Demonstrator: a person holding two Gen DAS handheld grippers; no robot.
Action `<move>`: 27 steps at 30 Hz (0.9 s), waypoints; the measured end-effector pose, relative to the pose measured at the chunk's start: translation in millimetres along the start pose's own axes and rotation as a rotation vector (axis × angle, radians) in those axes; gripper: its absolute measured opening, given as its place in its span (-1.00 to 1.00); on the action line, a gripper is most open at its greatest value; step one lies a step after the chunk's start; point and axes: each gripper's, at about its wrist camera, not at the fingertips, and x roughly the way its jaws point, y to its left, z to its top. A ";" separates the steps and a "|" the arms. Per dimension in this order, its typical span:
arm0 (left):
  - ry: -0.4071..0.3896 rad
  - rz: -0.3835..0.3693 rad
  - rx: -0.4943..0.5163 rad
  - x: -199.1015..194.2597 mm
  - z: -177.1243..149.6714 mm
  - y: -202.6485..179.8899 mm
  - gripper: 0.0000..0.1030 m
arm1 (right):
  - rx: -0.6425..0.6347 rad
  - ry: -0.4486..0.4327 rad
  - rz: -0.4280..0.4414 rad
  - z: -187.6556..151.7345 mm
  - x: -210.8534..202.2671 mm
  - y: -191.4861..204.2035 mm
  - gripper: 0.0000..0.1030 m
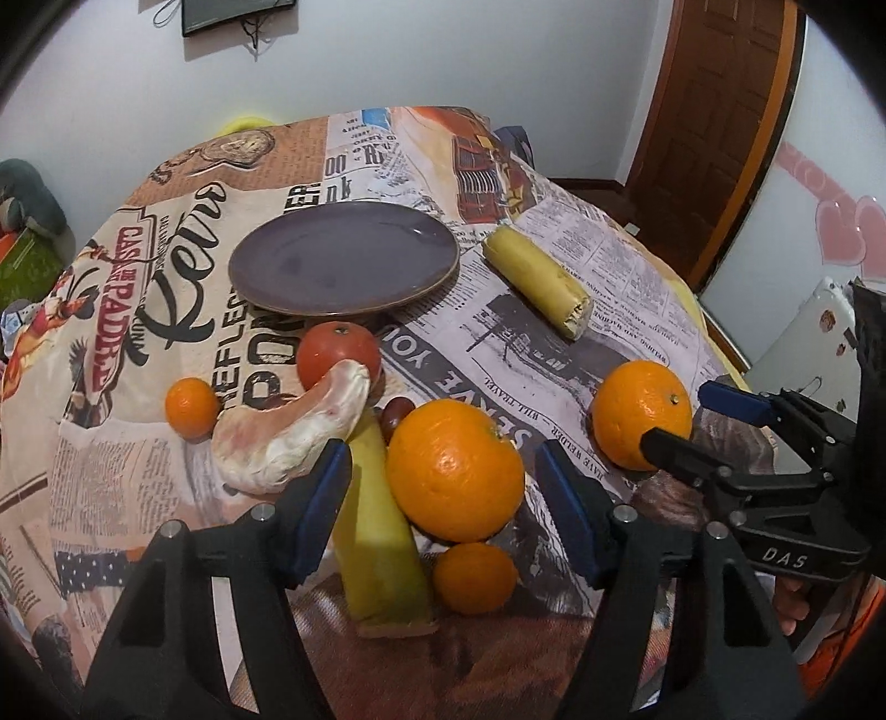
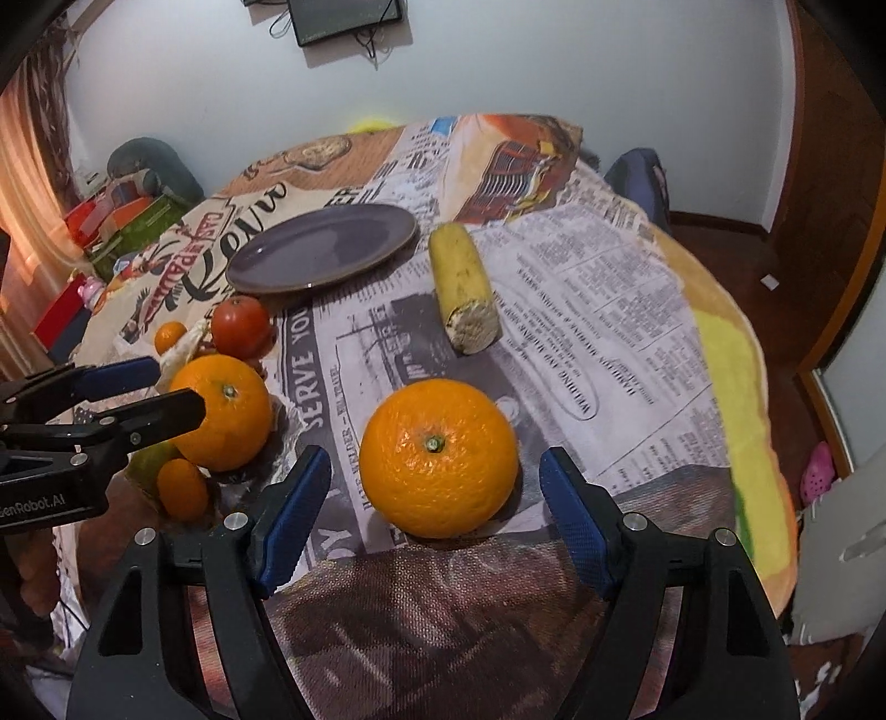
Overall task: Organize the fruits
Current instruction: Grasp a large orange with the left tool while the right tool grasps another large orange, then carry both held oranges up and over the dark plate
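- A pale, plain wall is seen behind the table, lit evenly.
- A dark flat panel with loose cables hanging below it is mounted high on that wall.
- The table is covered by a cloth printed with newspaper text and retro pictures.
- A brown wooden door is set in the right-hand wall.
- Dark wooden flooring and a matching skirting board are seen beyond the table.
- An orange curtain, glowing with daylight, hangs at the left.
- Coloured boxes and a grey cushion-like shape are piled below it.
- Pink heart decorations are stuck on a pale surface at the right.
- A pink shoe is left on the floor.
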 end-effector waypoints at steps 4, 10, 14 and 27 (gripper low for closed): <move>0.019 0.041 0.032 13.0 0.7 -4.8 0.35 | 0.007 0.029 0.010 -1.2 10.2 -2.3 0.46; 0.018 0.047 0.058 21.4 0.4 -10.3 0.36 | 0.018 0.060 0.032 -3.3 21.3 -4.6 0.46; 0.023 0.056 0.092 25.4 0.8 -17.1 0.36 | 0.017 0.074 0.043 -3.3 27.4 -3.7 0.45; 0.043 0.027 0.079 27.9 4.9 -14.3 0.16 | 0.034 0.073 0.034 -1.9 24.6 -7.6 0.26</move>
